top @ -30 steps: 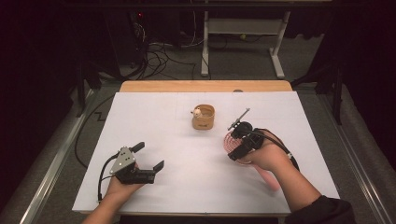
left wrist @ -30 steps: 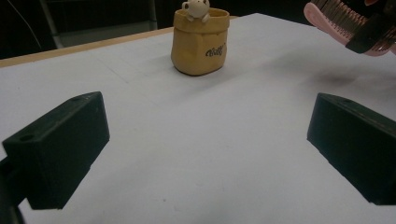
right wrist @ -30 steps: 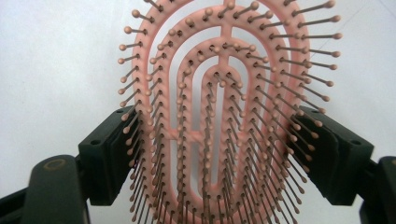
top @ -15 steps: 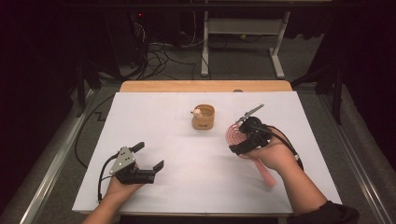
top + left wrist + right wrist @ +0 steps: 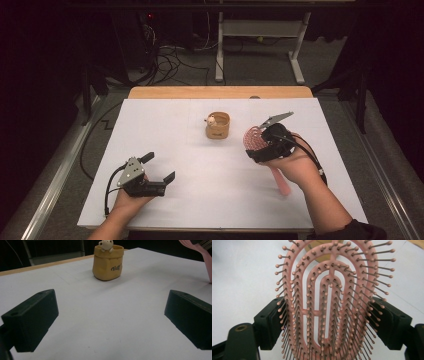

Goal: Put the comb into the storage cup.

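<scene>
A pink vented hairbrush (image 5: 255,138) is lifted off the table at the right, its handle (image 5: 281,182) pointing back toward the person. My right gripper (image 5: 260,150) is shut on the brush head, bristles (image 5: 329,305) facing its camera between the two jaws. A small yellow pot (image 5: 218,125) with a white bear figure on its rim stands mid-table; it also shows ahead in the left gripper view (image 5: 108,262). My left gripper (image 5: 159,169) rests on the table at the near left, open, with nothing between its jaws.
The white table top (image 5: 165,125) ends in a wooden strip (image 5: 220,92) at the far edge. Beyond it are a desk frame (image 5: 260,40) and cables (image 5: 170,55) on the floor. The brush's pink edge (image 5: 200,250) shows in the left gripper view.
The right hand has lifted and turned the hairbrush, moving it leftward toward the pot. The left gripper has stayed still.
</scene>
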Available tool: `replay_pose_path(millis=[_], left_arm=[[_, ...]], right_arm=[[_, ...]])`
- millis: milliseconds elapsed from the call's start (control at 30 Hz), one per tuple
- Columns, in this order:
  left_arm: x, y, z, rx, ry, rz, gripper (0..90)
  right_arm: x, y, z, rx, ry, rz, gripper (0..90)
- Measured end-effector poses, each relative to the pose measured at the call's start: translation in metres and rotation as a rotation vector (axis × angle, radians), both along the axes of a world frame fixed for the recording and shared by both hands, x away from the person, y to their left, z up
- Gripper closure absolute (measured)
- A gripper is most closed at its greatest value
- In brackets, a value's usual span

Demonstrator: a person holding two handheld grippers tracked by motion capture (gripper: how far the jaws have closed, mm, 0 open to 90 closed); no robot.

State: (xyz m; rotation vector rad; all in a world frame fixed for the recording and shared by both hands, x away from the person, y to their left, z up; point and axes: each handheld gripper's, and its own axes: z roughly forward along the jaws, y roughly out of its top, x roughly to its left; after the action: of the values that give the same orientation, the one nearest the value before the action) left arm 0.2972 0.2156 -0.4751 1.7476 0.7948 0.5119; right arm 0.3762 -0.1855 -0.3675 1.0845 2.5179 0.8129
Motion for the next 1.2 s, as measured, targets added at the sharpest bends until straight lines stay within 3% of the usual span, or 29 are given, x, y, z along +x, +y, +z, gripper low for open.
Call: replay_pose_path(millis=[567,1200], left_arm=[[0.0,0.001,0.0,-0.003,0.002,0.001,0.0],[0.001,0.004,0.001,-0.01,0.0,0.01,0.0]], right_arm=[[-0.012,-0.013,0.006,0.158,-0.172,-0.046,20.5],[-0.021,-0.022,-0.002,0.267,-0.282,-0.091,20.5]])
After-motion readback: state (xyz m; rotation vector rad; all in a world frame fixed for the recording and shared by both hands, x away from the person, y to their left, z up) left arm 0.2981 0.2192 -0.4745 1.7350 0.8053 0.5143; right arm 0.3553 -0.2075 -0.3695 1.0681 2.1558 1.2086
